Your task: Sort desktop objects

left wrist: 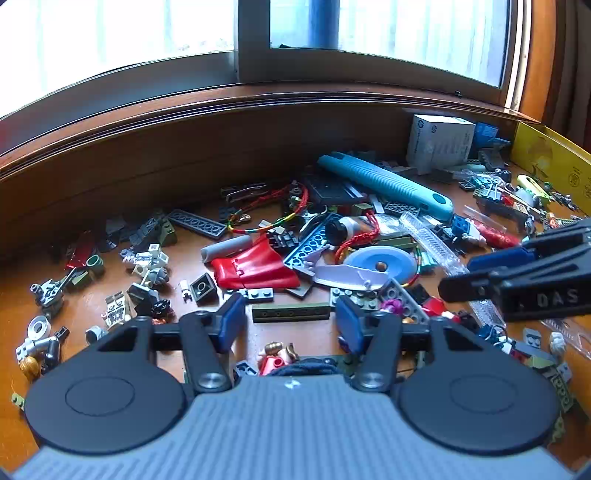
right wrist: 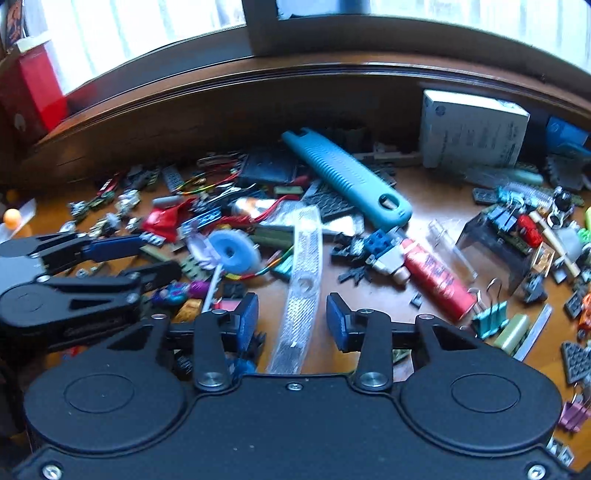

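— Wooden worktop (left wrist: 314, 334) under a bright window (left wrist: 406, 33), littered with toy bricks and odds and ends. How does the left hand-held gripper (left wrist: 290, 325) stand?

— Spread, nothing between its blue pads. Just ahead of its tips lies a dark olive bar (left wrist: 290, 312); beyond that a red folded piece (left wrist: 255, 267), and further ahead to the right a long teal utility knife (left wrist: 384, 184).

— And the right hand-held gripper (right wrist: 291, 319)?

— Partly apart, pads not pressing on anything. A clear textured plastic strip (right wrist: 303, 273) runs lengthwise through the gap between its fingers, lying on the worktop, with space on both sides.

— What else is near it?

— Ahead and to the right, a red cylinder (right wrist: 436, 277) lies slanted; beside its near end, a teal binder clip (right wrist: 489, 319). Left of the strip sits a light blue disc (right wrist: 234, 249). Far ahead to the right stands a white box (right wrist: 472, 129) against the sill.
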### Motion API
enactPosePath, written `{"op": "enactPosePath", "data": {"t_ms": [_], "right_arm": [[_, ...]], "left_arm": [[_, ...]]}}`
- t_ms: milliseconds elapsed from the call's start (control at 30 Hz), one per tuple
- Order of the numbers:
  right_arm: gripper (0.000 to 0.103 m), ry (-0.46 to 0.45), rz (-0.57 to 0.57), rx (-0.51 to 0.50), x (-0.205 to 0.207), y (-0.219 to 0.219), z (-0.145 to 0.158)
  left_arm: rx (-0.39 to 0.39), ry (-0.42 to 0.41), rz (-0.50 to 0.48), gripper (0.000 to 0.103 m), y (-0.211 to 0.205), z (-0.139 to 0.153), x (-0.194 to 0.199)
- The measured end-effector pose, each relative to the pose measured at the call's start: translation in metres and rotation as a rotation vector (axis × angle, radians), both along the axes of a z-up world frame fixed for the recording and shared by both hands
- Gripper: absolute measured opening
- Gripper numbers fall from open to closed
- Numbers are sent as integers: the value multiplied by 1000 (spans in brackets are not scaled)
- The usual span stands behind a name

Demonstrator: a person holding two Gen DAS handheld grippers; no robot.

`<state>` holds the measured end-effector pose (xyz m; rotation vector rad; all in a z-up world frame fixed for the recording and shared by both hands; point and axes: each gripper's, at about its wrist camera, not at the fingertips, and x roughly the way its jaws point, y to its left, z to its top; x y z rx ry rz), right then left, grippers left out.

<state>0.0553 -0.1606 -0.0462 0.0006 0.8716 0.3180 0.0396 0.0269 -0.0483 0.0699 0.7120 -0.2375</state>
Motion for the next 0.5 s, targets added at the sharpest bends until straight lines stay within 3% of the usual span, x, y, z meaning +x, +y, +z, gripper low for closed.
{"op": "enactPosePath", "data": {"t_ms": [133,200,267,300,367,400,500], "right_arm": [[38,-35,-2,-42,4,6,-3],[33,-61,-5,-75,1,10,-5],[19,-84,-8,-98,-2,14,-6],[19,-84,-16,-91,-2,13,-5],[18,-80,-36,-67,-1,11,-5],[18,-78,-44,-60,-1,11,-5],[18,-77,-73,-37,-1,7,-3]], "left_arm": [[2,4,-8,79,-1,-1,1],[4,1,-14,81,-3,-2,1],[1,-1,-12,81,-3,-3,1],[2,-4,-13,80,-3,-3,1],[6,-17,-18,58,-4,-2,0],[2,-21,-20,53,-3,-1,-1],[-15,-12,-18,50,-1,0,2]]}}
